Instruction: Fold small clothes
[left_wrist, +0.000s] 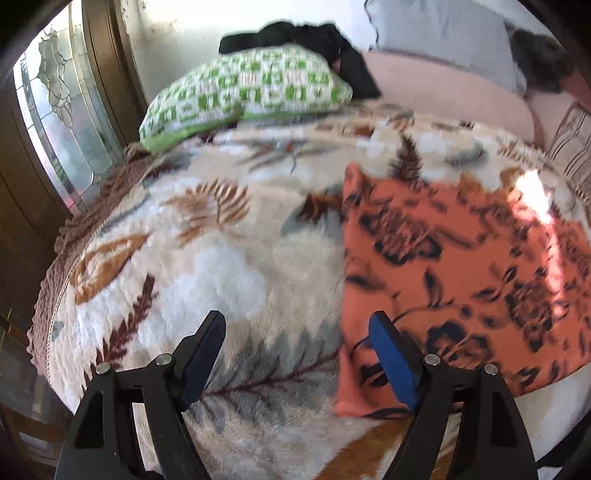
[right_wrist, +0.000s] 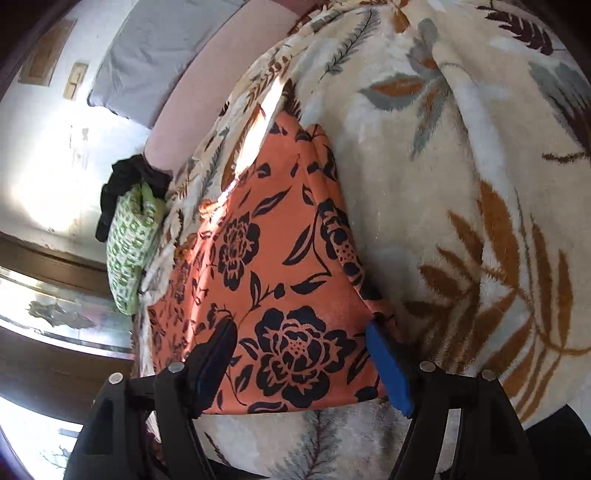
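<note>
Right claw (right_wrist: 299, 354) is hanging spread over the near edge of the orange cloth (right_wrist: 258, 258), pinching nothing; left claw (left_wrist: 299, 354) is gaping at its corner. Cloth is lying on the blanket (left_wrist: 192, 258). Risk: pads snagging plush pile too, dragging both.

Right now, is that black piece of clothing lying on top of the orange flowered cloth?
No, the black garment is draped over the green-and-white pillow at the far end of the bed, well apart from the orange flowered cloth.
</note>
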